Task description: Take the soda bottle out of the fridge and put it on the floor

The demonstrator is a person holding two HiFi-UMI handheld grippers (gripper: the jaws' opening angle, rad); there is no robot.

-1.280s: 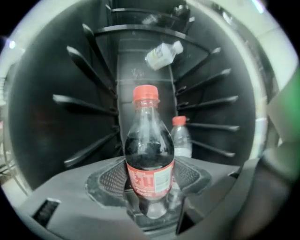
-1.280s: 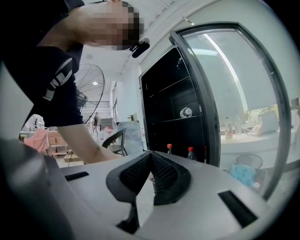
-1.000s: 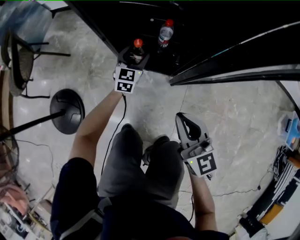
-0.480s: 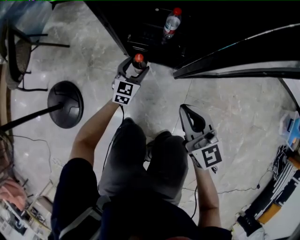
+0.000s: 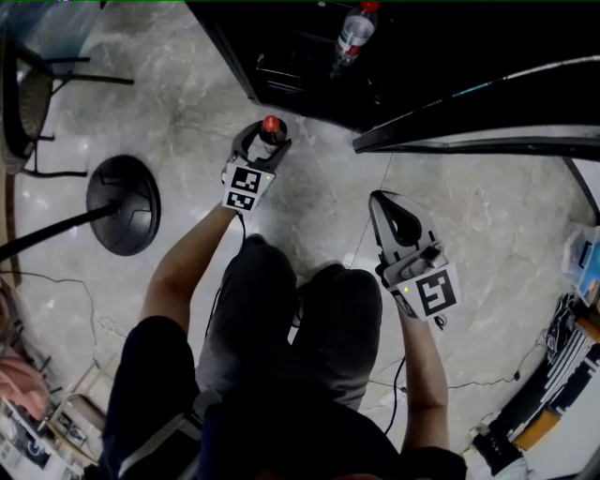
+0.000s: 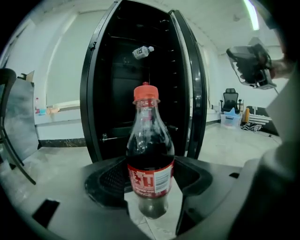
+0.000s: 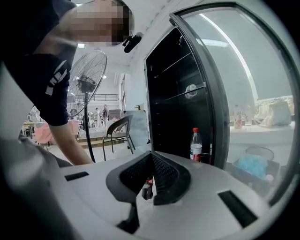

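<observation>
An upright soda bottle (image 6: 150,159) with dark cola, a red label and a red cap (image 5: 272,125) stands between the jaws of my left gripper (image 5: 265,138), which is shut on its lower body. It is held over the marble floor just in front of the open black fridge (image 5: 309,66). Whether its base touches the floor I cannot tell. My right gripper (image 5: 392,217) hovers to the right above the person's knee, jaws shut with nothing in them. In the right gripper view that gripper (image 7: 150,180) faces the fridge interior (image 7: 173,108).
A clear water bottle (image 5: 354,28) with a red cap stands inside the fridge, also seen as the water bottle (image 7: 196,145). The glass fridge door (image 5: 469,141) swings out to the right. A fan base (image 5: 122,204) and a chair (image 5: 28,112) stand at the left. Cables lie on the floor.
My left gripper has drawn the soda bottle out of the fridge and back toward the person, over the floor. The right gripper has drifted slightly right.
</observation>
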